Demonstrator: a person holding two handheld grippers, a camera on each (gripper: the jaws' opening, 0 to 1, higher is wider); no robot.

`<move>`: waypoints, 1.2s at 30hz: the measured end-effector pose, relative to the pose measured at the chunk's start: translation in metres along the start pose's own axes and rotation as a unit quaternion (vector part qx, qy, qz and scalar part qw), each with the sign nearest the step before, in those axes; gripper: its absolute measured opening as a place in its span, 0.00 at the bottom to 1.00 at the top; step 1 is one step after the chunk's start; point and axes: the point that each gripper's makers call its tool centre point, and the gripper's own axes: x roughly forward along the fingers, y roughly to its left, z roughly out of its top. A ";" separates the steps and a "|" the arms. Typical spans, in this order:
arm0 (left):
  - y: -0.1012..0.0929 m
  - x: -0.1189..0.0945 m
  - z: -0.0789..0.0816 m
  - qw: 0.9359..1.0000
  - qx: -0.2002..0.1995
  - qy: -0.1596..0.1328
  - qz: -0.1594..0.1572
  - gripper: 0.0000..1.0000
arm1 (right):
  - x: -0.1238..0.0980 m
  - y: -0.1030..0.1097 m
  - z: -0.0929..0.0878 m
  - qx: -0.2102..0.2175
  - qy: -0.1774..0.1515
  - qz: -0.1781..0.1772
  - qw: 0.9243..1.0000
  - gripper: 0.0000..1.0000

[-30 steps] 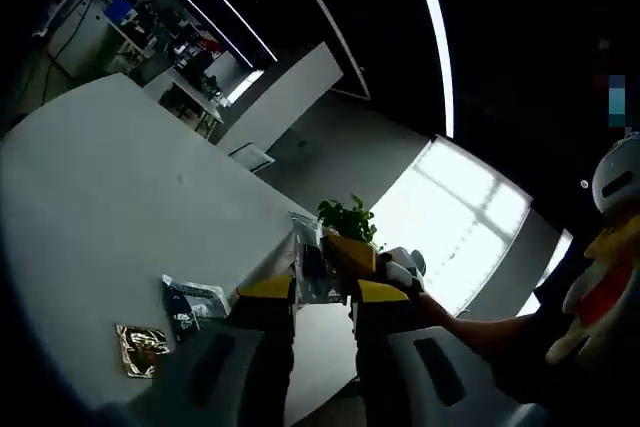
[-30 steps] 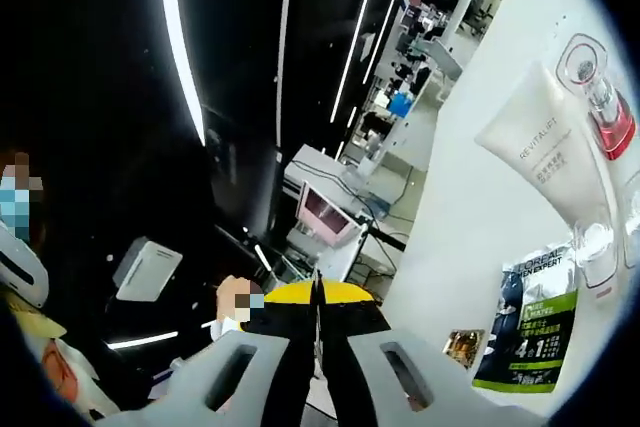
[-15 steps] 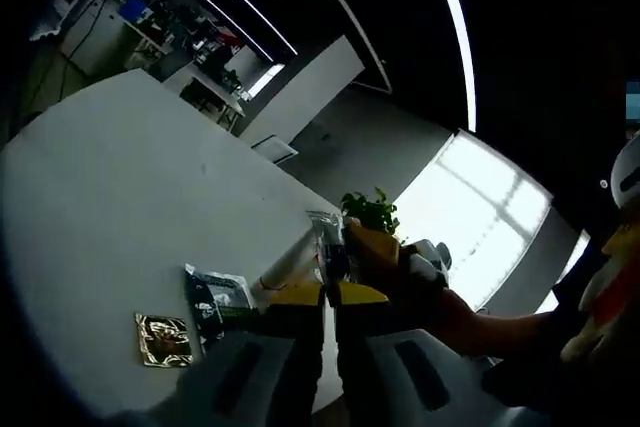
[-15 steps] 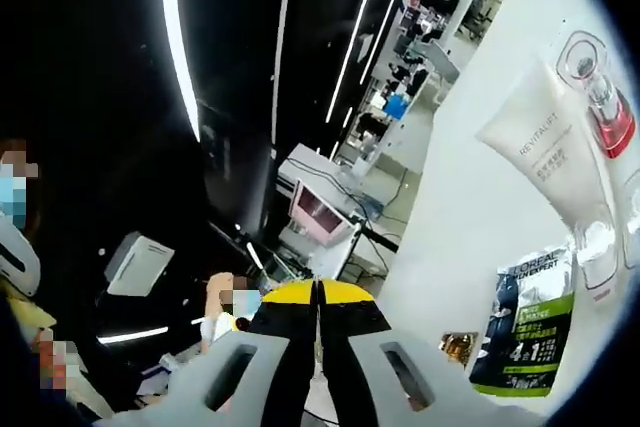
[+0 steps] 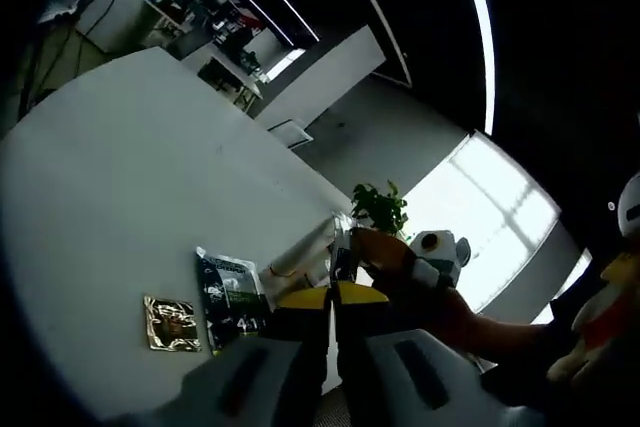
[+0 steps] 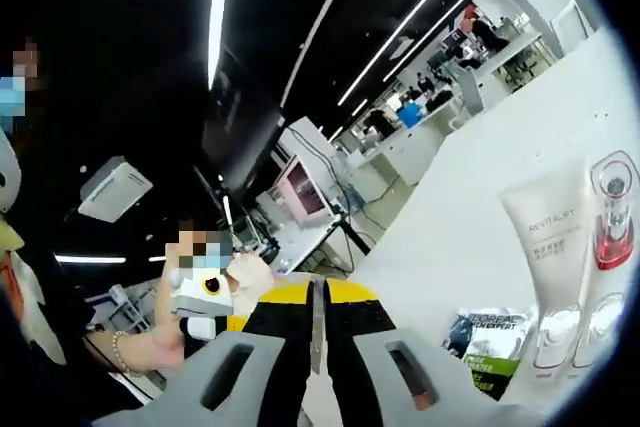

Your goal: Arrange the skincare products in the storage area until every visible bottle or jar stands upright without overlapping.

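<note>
Skincare products lie on the white table [image 5: 120, 197]: in the right gripper view, a white tube [image 6: 549, 247] marked REVITALIFT rests on its side, just beside a clear bottle with a red band [image 6: 612, 212], with a dark-and-green sachet [image 6: 488, 342] near the tube's cap end. The left gripper view picks up the same sachet [image 5: 232, 299], a small gold foil packet [image 5: 172, 323] just beside it, and the tube [image 5: 300, 257] partly hidden behind the jaws. Left gripper [image 5: 332, 295]: yellow-tipped jaws pressed together, apparently pinching a thin clear packet [image 5: 342, 247] that stands above the tips; hold judged, not certain. Right gripper [image 6: 316, 292]: jaws together, nothing visible between them, raised off the table. Judgement: arranging step is early, since the tube lies flat. Next move likely calls for opening the right jaws and descending on the tube to stand it cap-down, well apart from the bottle.
</note>
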 end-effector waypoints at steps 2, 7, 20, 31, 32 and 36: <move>0.003 0.000 -0.001 1.000 -0.004 -0.001 0.002 0.00 | 0.001 -0.001 -0.002 -0.007 0.009 -0.004 1.000 0.04; 0.015 -0.001 -0.006 1.000 -0.017 0.001 0.016 0.00 | 0.007 -0.008 -0.012 -0.078 0.041 -0.027 0.996 0.01; 0.052 0.001 -0.008 0.998 -0.031 0.008 0.061 0.00 | 0.034 -0.037 -0.035 -0.182 0.103 -0.087 0.974 0.01; 0.094 0.010 -0.006 0.994 -0.016 0.021 0.102 0.00 | 0.053 -0.070 -0.059 -0.213 0.140 -0.144 0.956 0.01; 0.097 0.011 -0.006 0.994 -0.017 0.022 0.103 0.00 | 0.054 -0.071 -0.060 -0.213 0.142 -0.144 0.956 0.01; 0.113 0.012 -0.006 0.993 -0.011 0.030 0.116 0.00 | 0.063 -0.083 -0.072 -0.219 0.159 -0.147 0.951 0.01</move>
